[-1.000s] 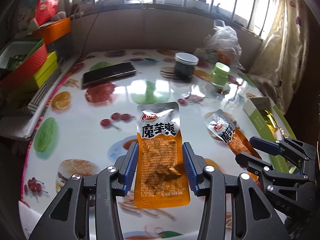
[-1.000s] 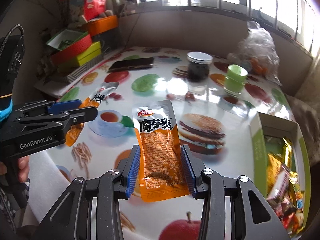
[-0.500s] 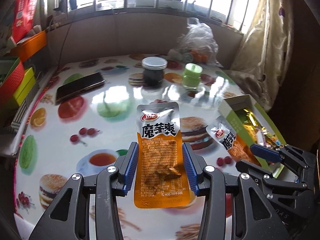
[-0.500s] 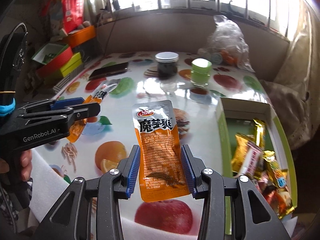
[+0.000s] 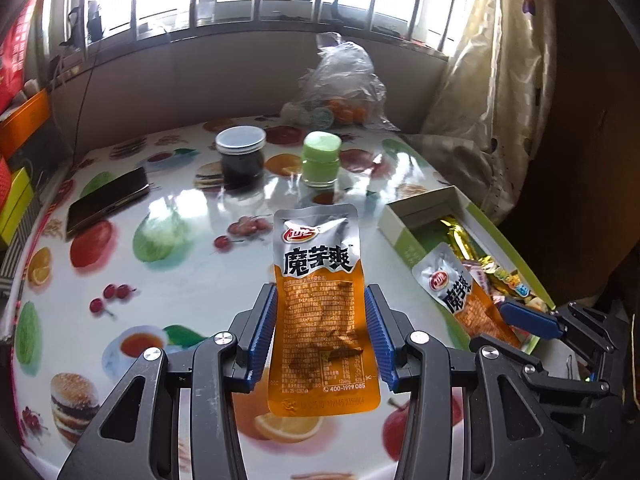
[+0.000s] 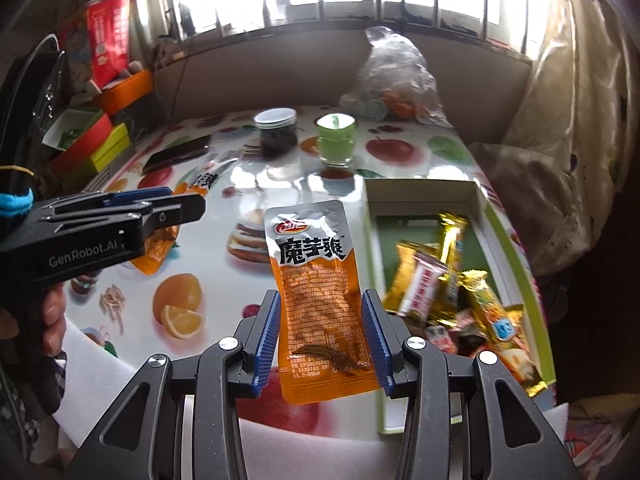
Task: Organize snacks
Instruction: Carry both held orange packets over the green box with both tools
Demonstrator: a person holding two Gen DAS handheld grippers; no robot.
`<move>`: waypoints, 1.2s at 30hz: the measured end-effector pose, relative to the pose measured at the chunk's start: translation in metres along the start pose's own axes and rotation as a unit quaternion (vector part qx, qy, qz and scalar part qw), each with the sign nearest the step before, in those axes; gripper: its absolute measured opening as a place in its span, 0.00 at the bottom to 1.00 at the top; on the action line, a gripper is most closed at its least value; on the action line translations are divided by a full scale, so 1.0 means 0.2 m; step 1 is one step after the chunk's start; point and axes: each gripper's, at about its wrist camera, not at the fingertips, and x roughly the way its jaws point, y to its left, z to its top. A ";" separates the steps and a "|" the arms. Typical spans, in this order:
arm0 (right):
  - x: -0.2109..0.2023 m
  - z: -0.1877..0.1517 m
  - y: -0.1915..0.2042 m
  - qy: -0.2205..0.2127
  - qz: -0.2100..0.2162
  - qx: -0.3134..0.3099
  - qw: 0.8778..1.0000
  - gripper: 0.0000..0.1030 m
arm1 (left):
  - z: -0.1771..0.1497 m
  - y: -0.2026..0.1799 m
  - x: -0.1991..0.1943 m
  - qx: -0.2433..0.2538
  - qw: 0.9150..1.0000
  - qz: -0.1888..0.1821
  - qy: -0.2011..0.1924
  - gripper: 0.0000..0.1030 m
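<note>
- Left gripper (image 5: 321, 336) up close: blue pads clamped on the long edges of an orange-and-silver pouch (image 5: 320, 312), held clear above the table (image 5: 192, 280).
- Right gripper (image 6: 320, 340), same story — pads pinching a second pouch (image 6: 318, 300), its silver top tilted a little left.
- Right view only: a hand (image 6: 52, 320) wrapped round the left gripper's handle at the left edge, its pouch seen edge-on beyond the jaws.
- Left view catches the right gripper side-on at lower right, its pouch hanging over the near corner of the box (image 5: 404, 240).
- Box contents show far better from the right: gold and mixed snack wrappers (image 6: 452, 280) piled inside; the right pouch is just left of the box's wall.
- Mid-table: phone (image 5: 106, 202), dark jar (image 5: 240, 158), green jar (image 5: 321, 160) — both views.
- Far edge: plastic bag (image 5: 344, 80) under the window.
- Right view alone shows stacked coloured boxes (image 6: 100, 140) far left.
</note>
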 end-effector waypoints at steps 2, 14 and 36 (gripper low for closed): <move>-0.02 -0.01 -0.04 0.001 -0.007 0.006 1.000 0.39 | 0.01 -0.03 0.01 0.002 1.000 -0.004 0.000 0.44; -0.07 -0.07 -0.26 0.001 -0.037 0.044 0.998 0.39 | 0.08 -0.24 0.10 0.024 0.999 -0.027 0.006 0.44; -0.10 -0.16 -0.52 0.004 -0.078 0.096 0.992 0.39 | 0.16 -0.51 0.30 0.040 0.996 -0.068 0.034 0.44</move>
